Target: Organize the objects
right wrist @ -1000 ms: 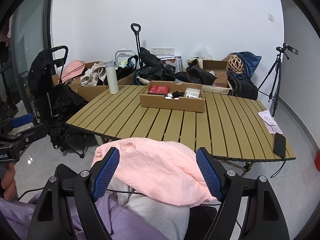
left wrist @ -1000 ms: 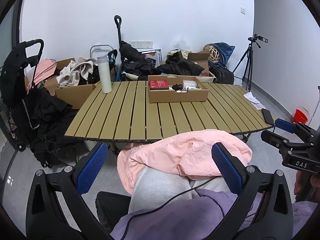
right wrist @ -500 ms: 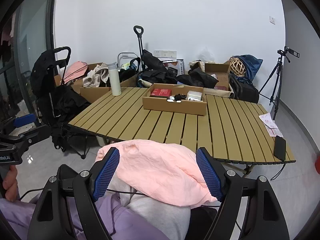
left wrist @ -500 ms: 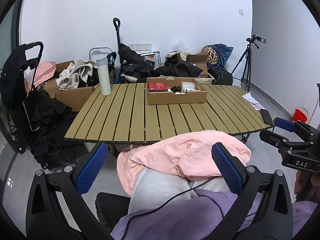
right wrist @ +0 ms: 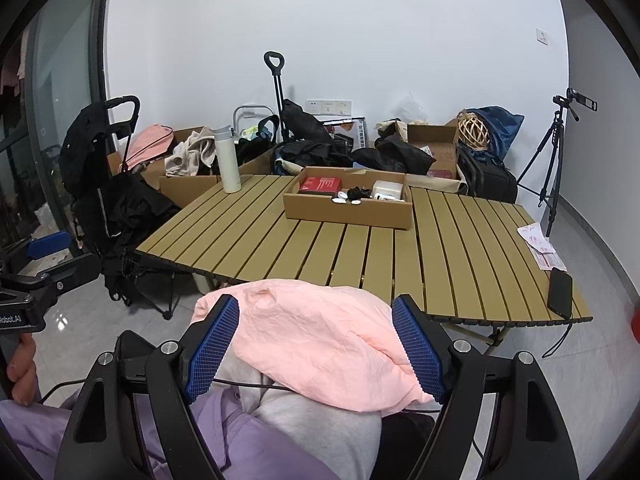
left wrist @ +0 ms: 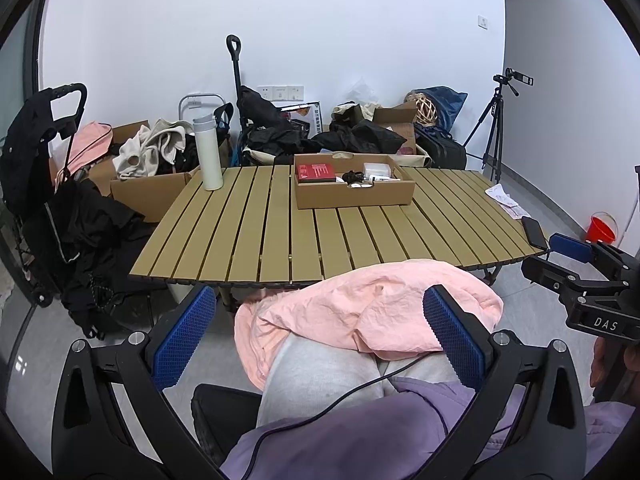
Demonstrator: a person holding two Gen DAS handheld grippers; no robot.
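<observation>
Change since earlier: nothing of note; both grippers and every thing on the counter sit where they sat; only the framing drifts a hair.
Far left: a black stroller point(left wrist: 44, 152) draped in dark clothes, beside cardboard boxes stuffed with garments.
White bottle point(left wrist: 208, 154): upright on the far-left corner of the counter point(left wrist: 256, 236); well apart from both grippers.
Left gripper point(left wrist: 320, 336): jaws apart, nothing between the pads; it hangs over the person's lap, short of the near counter edge.
Pink cloth point(left wrist: 372, 312): bunched on the person's knees, just under and ahead of both grippers; neither touches it.
Cardboard tray point(left wrist: 354, 196): far centre of the counter, long axis running left to right; it holds a red box point(left wrist: 315, 172), a dark tangle, some small white pieces and a white box.
Right gripper point(right wrist: 316, 348): jaws apart and empty, also over the lap.
Phone point(right wrist: 560, 292): flat at the near-right counter edge, long axis running near to far; papers lie just beyond it.
Far right: a tripod point(right wrist: 552, 172) on the floor.
Key relation: loose things lie at opposite ends; by my reading the bottle falls to the left gripper, the phone to the right, the tray ahead between them.
</observation>
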